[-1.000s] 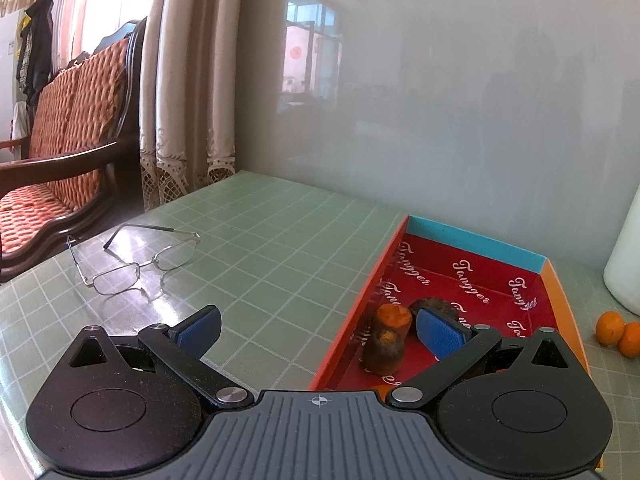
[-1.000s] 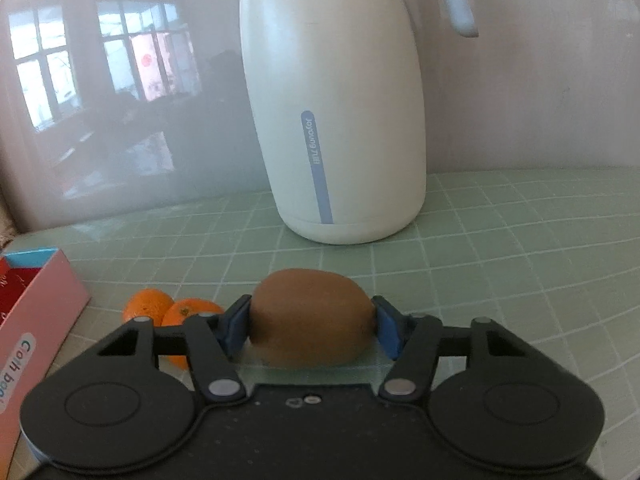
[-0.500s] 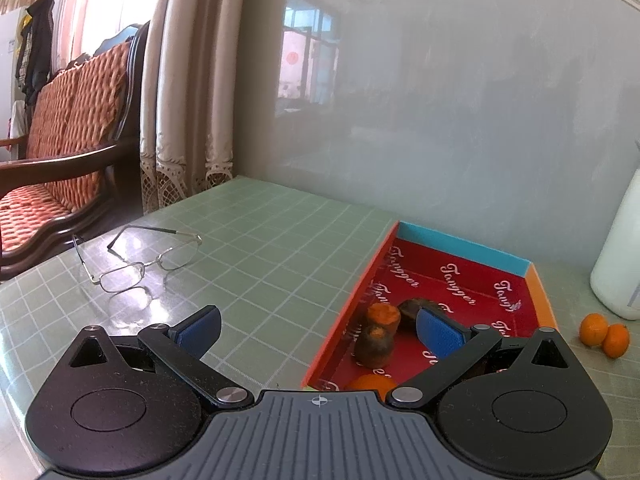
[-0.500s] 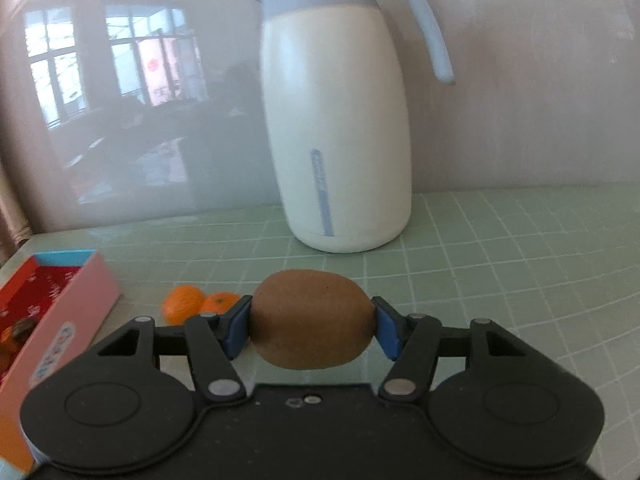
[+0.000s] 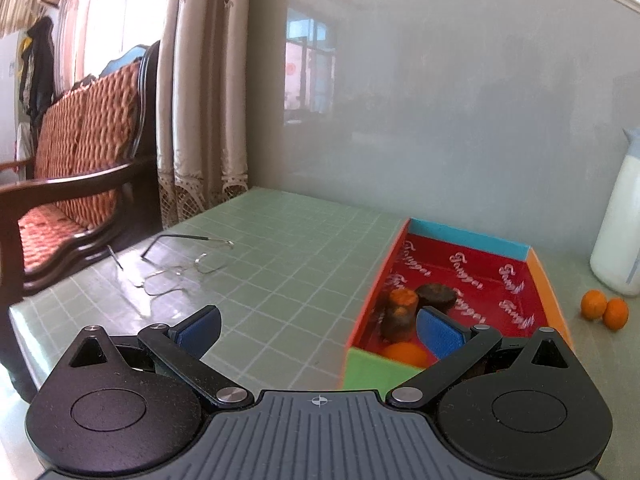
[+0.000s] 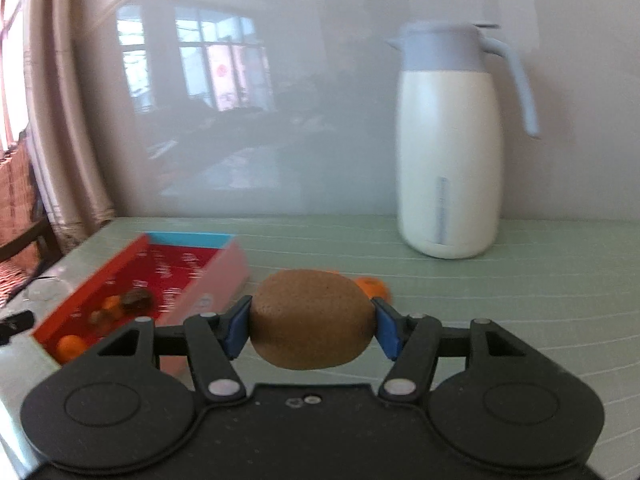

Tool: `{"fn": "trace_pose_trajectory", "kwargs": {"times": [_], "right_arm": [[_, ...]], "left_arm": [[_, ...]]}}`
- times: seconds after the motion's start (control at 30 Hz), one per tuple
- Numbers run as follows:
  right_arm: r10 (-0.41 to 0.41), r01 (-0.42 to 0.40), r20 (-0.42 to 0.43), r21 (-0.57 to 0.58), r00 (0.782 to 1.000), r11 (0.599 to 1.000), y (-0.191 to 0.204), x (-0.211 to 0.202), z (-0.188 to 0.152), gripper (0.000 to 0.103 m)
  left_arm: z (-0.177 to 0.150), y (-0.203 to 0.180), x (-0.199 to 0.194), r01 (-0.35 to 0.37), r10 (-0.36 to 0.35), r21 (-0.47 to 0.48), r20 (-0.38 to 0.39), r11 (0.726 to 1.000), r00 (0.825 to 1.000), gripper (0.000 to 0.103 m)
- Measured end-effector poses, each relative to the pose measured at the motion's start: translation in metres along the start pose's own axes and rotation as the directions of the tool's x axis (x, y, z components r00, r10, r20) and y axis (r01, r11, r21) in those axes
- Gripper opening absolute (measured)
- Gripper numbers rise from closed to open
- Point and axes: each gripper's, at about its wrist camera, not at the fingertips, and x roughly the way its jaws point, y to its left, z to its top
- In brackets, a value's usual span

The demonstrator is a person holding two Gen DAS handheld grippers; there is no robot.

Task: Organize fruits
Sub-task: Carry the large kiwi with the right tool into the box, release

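Right gripper (image 6: pixel 311 322): blue pads pressed against both ends of a kiwi (image 6: pixel 311 318). Left gripper (image 5: pixel 318 326): jaws spread wide, nothing between them.

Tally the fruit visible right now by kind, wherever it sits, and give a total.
Kiwi, held in the right gripper: 1
Small oranges loose on the table: 2
Orange in the red box: 1
Dark brownish pieces in the red box, kind unclear: 2
Total: 6
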Motion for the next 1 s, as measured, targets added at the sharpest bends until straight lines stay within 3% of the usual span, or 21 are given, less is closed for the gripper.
{"fn": "trace_pose_trajectory", "kwargs": {"times": [0.23, 1.0], "right_arm": [[0.097, -0.097, 0.005, -0.05, 0.995, 0.994, 0.045, 0.007, 0.002, 0.061], [0.213, -0.215, -0.028, -0.085, 0.977, 0.973, 0.117, 0.035, -0.008, 0.061]], "left_arm": [[-0.008, 0.0, -0.011, -0.008, 0.008, 0.087, 0.007, 0.996, 1.0, 0.103], [-0.015, 0.023, 0.007, -0.063, 0.067, 0.085, -0.041, 0.994, 0.997, 0.103]]}}
